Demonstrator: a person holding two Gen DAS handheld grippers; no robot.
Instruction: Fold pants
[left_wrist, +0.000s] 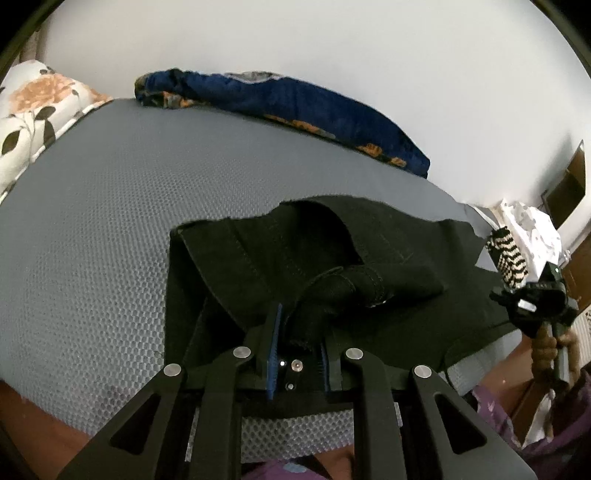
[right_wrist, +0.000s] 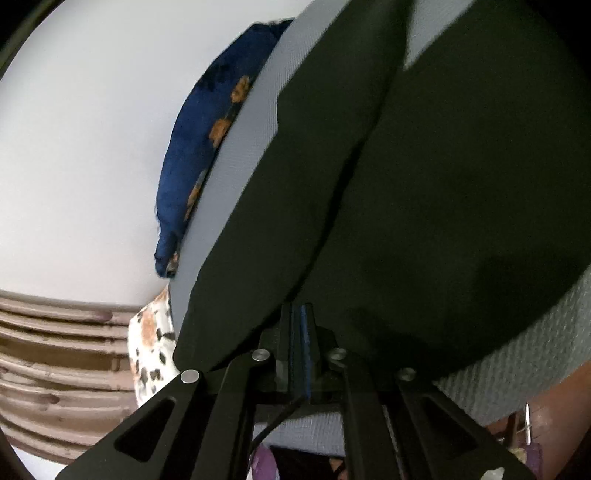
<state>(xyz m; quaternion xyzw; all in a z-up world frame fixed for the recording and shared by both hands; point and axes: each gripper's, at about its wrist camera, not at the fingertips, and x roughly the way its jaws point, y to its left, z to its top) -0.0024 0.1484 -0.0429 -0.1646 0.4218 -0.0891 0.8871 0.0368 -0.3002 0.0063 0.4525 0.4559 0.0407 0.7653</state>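
Note:
Black pants (left_wrist: 369, 251) lie partly folded on a grey textured mattress (left_wrist: 92, 221). In the left wrist view, my left gripper (left_wrist: 301, 326) is shut on a bunched fold of the pants near the mattress's front edge, and the blue pads press on the cloth. My right gripper (left_wrist: 532, 302) shows at the far right, held by a hand at the pants' right corner. In the right wrist view the pants (right_wrist: 424, 184) spread out from my right gripper (right_wrist: 300, 310). Its fingers stand close together with the cloth's edge pinched between them.
A rolled dark blue floral blanket (left_wrist: 295, 107) lies along the far side by the white wall. A floral pillow (left_wrist: 33, 110) sits at the far left. A striped cloth (left_wrist: 511, 258) and white items lie at the right. A brown ribbed headboard (right_wrist: 55, 369) shows in the right wrist view.

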